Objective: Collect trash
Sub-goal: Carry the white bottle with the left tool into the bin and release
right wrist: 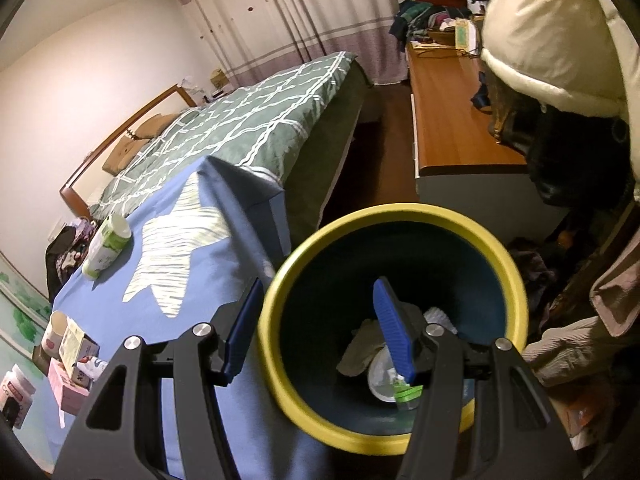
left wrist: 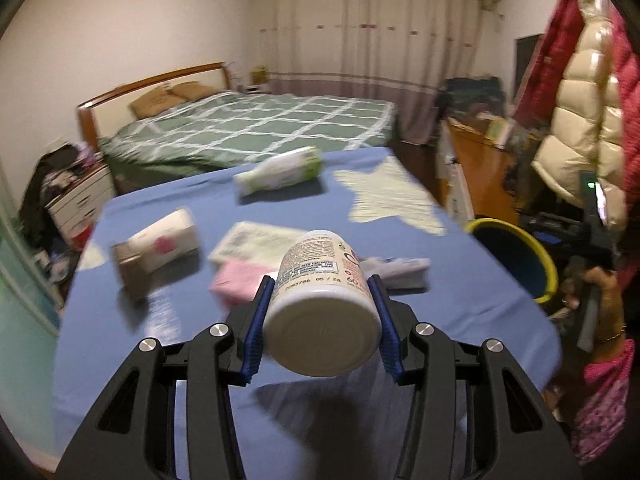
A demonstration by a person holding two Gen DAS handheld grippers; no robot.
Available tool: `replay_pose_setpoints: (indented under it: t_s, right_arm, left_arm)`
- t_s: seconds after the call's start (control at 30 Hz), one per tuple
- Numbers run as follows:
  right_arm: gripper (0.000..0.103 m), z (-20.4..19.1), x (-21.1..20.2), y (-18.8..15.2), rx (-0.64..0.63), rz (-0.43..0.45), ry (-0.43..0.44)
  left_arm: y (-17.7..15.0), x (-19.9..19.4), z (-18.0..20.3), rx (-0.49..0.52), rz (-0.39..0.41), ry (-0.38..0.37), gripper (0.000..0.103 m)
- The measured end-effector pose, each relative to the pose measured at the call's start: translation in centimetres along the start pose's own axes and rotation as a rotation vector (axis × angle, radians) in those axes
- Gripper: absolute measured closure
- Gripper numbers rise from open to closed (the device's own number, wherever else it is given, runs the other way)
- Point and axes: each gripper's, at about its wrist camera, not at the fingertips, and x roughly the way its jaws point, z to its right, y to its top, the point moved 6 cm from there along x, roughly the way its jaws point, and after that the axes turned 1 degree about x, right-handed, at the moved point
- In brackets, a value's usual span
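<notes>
My left gripper [left wrist: 322,294] is shut on a white pill bottle [left wrist: 322,308] and holds it above the blue table [left wrist: 120,360], bottom toward the camera. On the table lie a pink box [left wrist: 240,284], a white carton [left wrist: 160,248], a white-green bottle [left wrist: 280,170] and a flat packet [left wrist: 260,240]. My right gripper [right wrist: 316,312] is open and empty over the yellow-rimmed bin [right wrist: 400,216], which holds crumpled trash [right wrist: 360,348]. The bin also shows in the left wrist view [left wrist: 516,256], beside the table's right edge.
A bed with a green checked cover [left wrist: 248,128] stands behind the table. A wooden desk [right wrist: 452,120] and hanging coats [left wrist: 580,120] are on the right. A white-green bottle [right wrist: 106,246] and boxes [right wrist: 72,344] lie on the blue cloth.
</notes>
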Motion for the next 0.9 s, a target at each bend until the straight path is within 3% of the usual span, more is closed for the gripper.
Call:
replay_pose_setpoints:
  t_s: [0.33,0.57,0.9]
  right_arm:
    - [0.048,4.8,-1.2,1.2,0.027,0.038,-0.048]
    - [0.048,8.1,-1.4,1.5,0.062,0.043,-0.061]
    - [0.048,12.0,-2.3,1.4,0.094,0.049,-0.104]
  left_arm:
    - [3.3,6.6,13.7,0.162,-0.081,-0.249,0.056]
    - [4.7,12.4,23.1,0.254,-0.157,-0.353,0.056]
    - [4.9,19.1,30.7,0.296,-0.244,-0.386,0.056]
